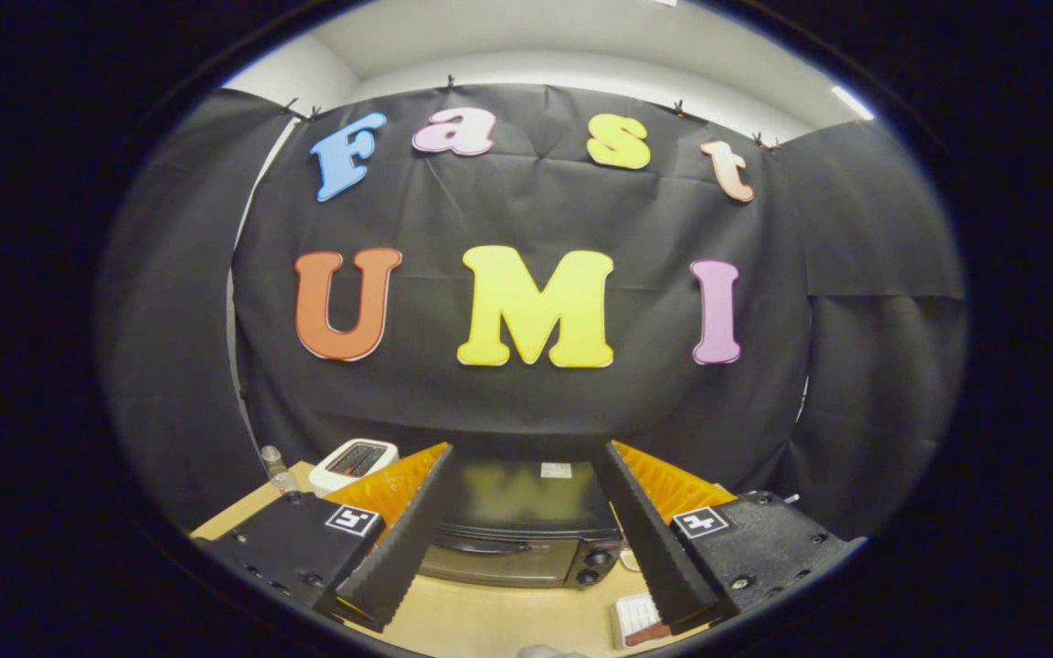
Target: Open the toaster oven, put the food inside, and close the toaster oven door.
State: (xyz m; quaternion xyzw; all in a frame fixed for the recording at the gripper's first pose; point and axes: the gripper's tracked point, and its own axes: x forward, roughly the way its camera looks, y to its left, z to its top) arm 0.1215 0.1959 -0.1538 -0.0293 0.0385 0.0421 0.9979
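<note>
Gripper view: one black toaster oven (517,535), door closed, two knobs at its right, stands on the wooden table (490,621) ahead between the fingers. The gripper (526,493) gapes wide, empty. One white toaster (355,460) sits beyond, beside one bottle (278,468).

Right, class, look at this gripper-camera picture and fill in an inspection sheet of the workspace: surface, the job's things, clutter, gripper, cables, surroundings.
Surface: light wooden table, bare just ahead of the fingers.
Job's things: black toaster oven beyond and between the fingers, door shut, two knobs on its right side. A red and white item lies on the table by the right finger, possibly the food; too blurred to tell.
Clutter: white pop-up toaster and a clear bottle left of the oven.
Gripper: gripper open, fingers spread wide, holding nothing, short of the oven.
Cables: nothing seen.
Surroundings: black cloth wall behind the table, white ceiling above.
</note>
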